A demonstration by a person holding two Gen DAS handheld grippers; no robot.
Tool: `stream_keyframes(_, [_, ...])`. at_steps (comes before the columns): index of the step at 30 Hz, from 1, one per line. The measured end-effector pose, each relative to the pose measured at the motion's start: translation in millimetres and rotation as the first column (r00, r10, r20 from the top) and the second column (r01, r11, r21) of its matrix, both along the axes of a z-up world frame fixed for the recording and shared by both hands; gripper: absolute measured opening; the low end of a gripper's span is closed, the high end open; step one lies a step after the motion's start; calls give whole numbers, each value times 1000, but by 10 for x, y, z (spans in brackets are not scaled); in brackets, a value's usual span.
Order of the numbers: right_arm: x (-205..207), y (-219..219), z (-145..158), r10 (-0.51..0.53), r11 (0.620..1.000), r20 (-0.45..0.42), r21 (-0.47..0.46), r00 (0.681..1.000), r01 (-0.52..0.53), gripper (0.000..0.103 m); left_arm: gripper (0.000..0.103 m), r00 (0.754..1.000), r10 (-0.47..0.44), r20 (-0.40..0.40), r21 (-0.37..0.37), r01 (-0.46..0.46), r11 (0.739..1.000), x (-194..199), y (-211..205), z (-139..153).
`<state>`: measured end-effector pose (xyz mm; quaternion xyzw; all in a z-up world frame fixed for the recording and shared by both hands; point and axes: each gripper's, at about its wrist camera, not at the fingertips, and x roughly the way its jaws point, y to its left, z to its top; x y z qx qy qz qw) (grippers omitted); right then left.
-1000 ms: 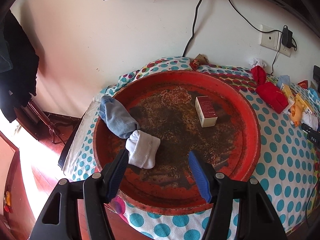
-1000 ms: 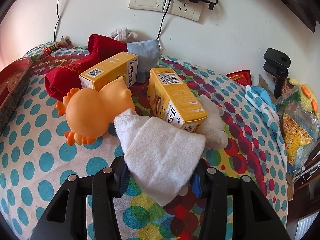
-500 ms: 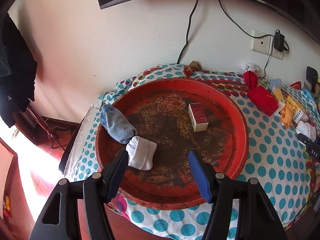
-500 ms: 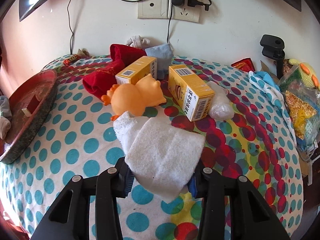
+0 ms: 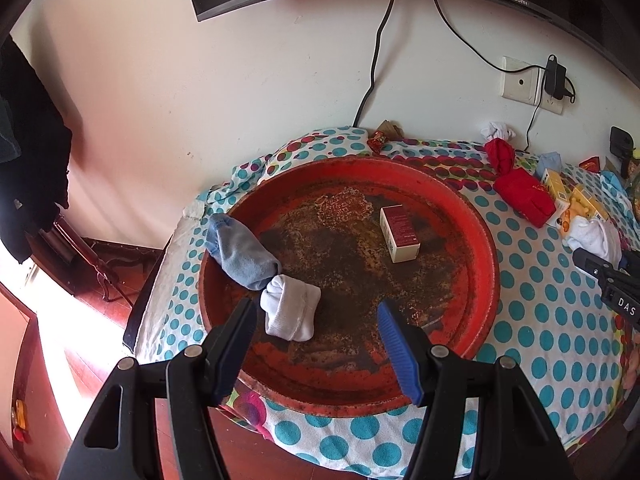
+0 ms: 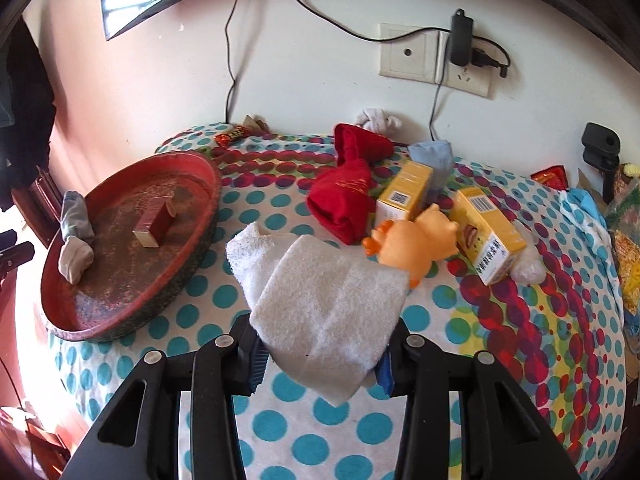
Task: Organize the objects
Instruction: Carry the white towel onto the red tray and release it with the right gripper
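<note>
Two grippers are working this one. Right gripper (image 6: 320,354) is clamping a white towel (image 6: 324,308) between its fingers (image 6: 256,354), holding it up over the dotted cloth (image 6: 280,424) that is covering the surface, just right of the red tray (image 6: 132,320). That same towel is showing at the far right edge of the left view (image 5: 592,236).

Left gripper (image 5: 318,340) is hovering over the tray's near rim (image 5: 360,396), fingers (image 5: 400,356) spread wide and gripping nothing. Inside the tray, a red box (image 5: 400,232) is lying toward the right, and a blue sock (image 5: 244,252) is draping over the left rim, touching a balled white sock (image 5: 292,312) that is sitting just beyond the left finger.

Behind the towel in the right view, an orange duck (image 6: 416,240) is sitting between two yellow boxes, one (image 6: 406,192) behind it and one (image 6: 488,232) to its right, with a red sock (image 6: 344,196) lying just left of them. A pale blue sock (image 6: 436,160) is sitting behind the boxes, near the wall. A charger (image 6: 460,40) is sitting plugged into the wall socket (image 6: 408,52) above.
</note>
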<state>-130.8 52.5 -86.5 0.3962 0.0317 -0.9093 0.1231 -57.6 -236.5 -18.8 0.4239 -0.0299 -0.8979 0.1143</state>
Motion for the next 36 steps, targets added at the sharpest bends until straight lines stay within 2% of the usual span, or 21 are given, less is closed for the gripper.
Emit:
stream_keyframes(11, [12,-860,34,178,984,-1,30,984,-178,40,64,1000,12,-2,0,-12,1000,52,-80,84])
stream_keyframes(18, [-11,-1310,-71,268,961,28,64,963,-270,40,64,1000,15,11,-2,-15,1000,55,-106,73])
stream_keyframes(29, [-153,-1767,-335,313,937,81,133,946,-322,41,64,999,28,38,10,-28,1000,37,-175,22])
stream_keyframes(36, [-321,-1857,-461,281,937,87,190,956,-292,41,64,998,36,52,10,-37,999,20,-214,-20])
